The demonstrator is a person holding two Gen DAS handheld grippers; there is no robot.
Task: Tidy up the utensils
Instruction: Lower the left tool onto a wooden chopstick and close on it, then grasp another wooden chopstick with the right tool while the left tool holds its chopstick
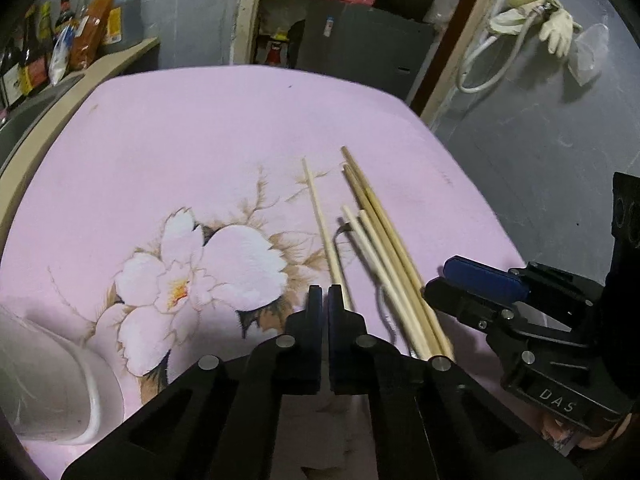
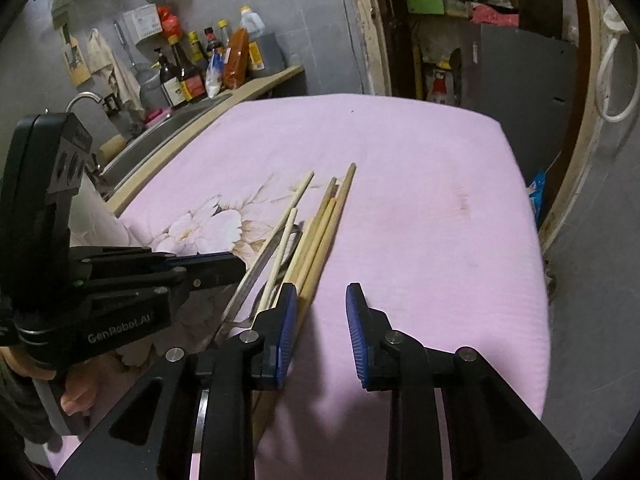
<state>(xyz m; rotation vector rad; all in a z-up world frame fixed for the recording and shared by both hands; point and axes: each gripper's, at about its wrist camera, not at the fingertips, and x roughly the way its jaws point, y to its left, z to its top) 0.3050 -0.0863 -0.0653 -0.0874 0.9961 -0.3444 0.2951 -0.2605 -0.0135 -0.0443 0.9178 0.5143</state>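
Note:
Several wooden chopsticks (image 1: 384, 240) lie in a loose bundle on the pink flowered cloth (image 1: 200, 140); they also show in the right wrist view (image 2: 320, 224). A metal utensil (image 2: 256, 272) lies partly under them. My left gripper (image 1: 325, 304) is shut with nothing between its pads, just left of one pale chopstick (image 1: 320, 216). My right gripper (image 2: 322, 320) is open and empty, its left finger (image 2: 286, 320) beside the bundle's near ends. It also shows at the right of the left wrist view (image 1: 480, 280).
A white container (image 1: 52, 380) stands at the near left. A counter (image 2: 200, 112) with bottles (image 2: 192, 68) and a sink (image 2: 152, 136) runs along the left. The cloth's right edge (image 2: 532, 240) drops to the grey floor.

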